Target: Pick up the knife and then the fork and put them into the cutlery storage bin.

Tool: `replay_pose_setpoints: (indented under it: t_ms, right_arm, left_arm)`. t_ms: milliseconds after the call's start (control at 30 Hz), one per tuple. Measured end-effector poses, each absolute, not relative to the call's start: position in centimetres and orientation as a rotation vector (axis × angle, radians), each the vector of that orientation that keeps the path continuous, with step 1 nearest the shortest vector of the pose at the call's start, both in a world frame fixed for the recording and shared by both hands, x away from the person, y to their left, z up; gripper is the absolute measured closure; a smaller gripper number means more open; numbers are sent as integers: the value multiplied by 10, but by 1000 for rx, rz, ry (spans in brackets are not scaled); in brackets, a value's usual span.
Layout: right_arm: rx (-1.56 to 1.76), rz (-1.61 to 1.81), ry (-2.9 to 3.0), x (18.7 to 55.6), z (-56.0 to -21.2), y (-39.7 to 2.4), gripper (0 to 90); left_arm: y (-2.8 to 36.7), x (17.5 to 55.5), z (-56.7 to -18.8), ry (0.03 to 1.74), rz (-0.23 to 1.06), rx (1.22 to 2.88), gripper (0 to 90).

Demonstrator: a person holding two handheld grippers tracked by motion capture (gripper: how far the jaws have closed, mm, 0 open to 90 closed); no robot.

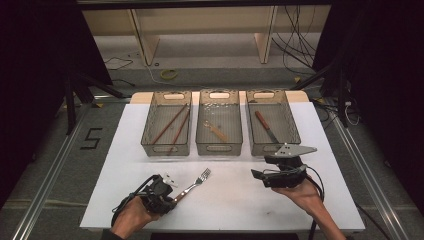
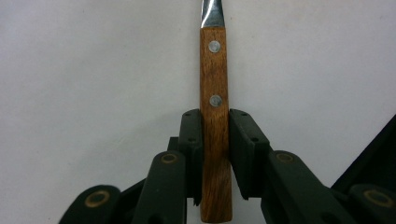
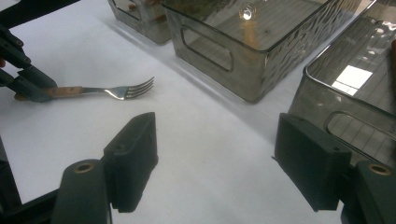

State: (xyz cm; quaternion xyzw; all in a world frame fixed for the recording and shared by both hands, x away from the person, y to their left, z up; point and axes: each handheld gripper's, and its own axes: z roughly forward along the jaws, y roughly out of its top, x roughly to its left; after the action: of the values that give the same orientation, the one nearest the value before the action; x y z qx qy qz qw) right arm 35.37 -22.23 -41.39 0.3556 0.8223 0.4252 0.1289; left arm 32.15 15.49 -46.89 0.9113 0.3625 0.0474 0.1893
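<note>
Fingers (image 2: 194, 140) around fork (image 2: 215, 116), bins (image 1: 218, 127) beyond.

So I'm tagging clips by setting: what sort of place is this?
Probably a lab recording setup: a white table on a railed floor, loose cables behind, and three clear bins for sorting cutlery such as the fork.

Floor: grey carpet (image 1: 60, 165), taped "5" (image 1: 91, 138) | Rear: pale wooden shelf unit (image 1: 200, 25), loose cables (image 1: 300, 45) | Sides: black curtains (image 1: 30, 75)

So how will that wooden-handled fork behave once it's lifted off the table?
The fork looks rigid, metal with a riveted wood handle, so it probably won't flex. The left gripper holds it near the handle's end, so the tines may sag downward. The flat handle likely resists rolling.
</note>
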Motion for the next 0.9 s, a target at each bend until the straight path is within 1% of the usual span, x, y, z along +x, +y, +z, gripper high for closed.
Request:
replay_pose_setpoints:
  t_ms: [400,600,767,900]
  right_arm:
    - [1001,1254,2397,352,-413,-220,310]
    - [970,1268,2408,350,-412,-216,310]
    - [883,1294,2438,345,-408,-205,309]
    - [753,1304,2497,338,-406,-187,309]
  left_arm:
    - [155,321,-469,949,152,2559,756]
    - [154,321,-461,912,148,2539,756]
    - [144,319,-456,833,128,2553,756]
    - [130,319,-450,759,112,2563,756]
